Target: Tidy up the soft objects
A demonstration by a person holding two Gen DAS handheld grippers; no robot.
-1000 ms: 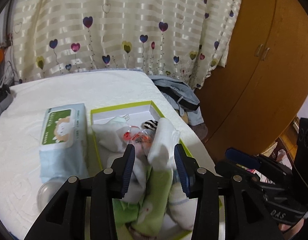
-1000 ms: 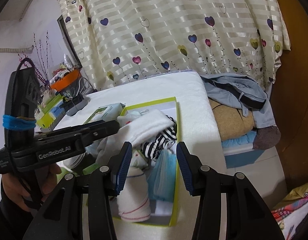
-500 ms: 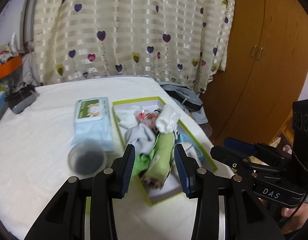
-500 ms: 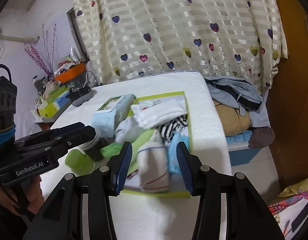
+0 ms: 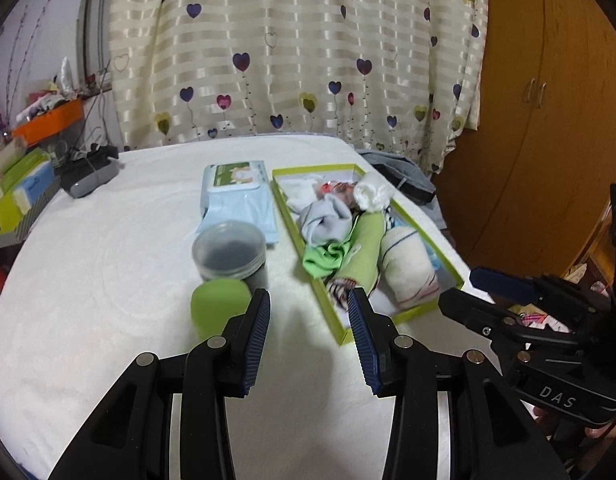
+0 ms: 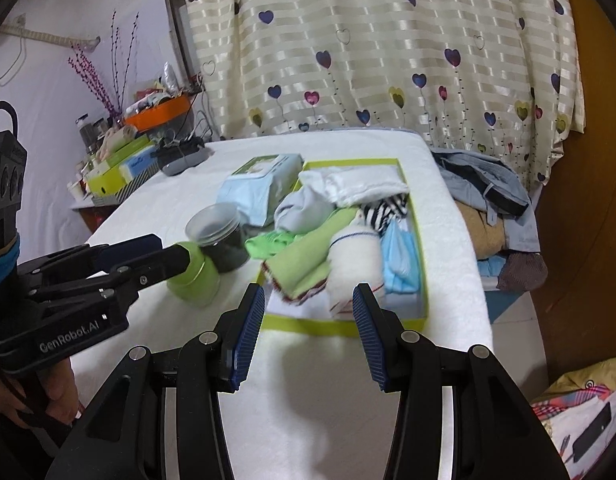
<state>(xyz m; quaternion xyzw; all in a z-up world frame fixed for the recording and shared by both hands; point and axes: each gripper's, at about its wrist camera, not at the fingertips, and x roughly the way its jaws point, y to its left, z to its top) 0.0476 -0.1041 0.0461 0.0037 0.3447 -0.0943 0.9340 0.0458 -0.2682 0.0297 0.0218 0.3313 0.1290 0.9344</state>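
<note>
Both the left gripper [image 5: 308,320] and right gripper [image 6: 308,316] gape empty above the white-covered table [image 5: 108,280]. A lime-green plastic cup [image 5: 218,308] and lidded clear jar [image 5: 230,250] sit beside the green-rimmed cardboard box [image 5: 427,236] of rolled cloths, its contents overlapping.

Cloth rolls [image 5: 407,264] soft; box [image 5: 427,240] glossy card; tablecloth [image 5: 108,280] textured.

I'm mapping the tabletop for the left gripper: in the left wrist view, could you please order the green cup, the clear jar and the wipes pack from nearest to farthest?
From the left gripper:
1. Green cup, beside its left finger.
2. Clear jar, just behind the cup.
3. Wipes pack, farther back, left of the green box.
</note>
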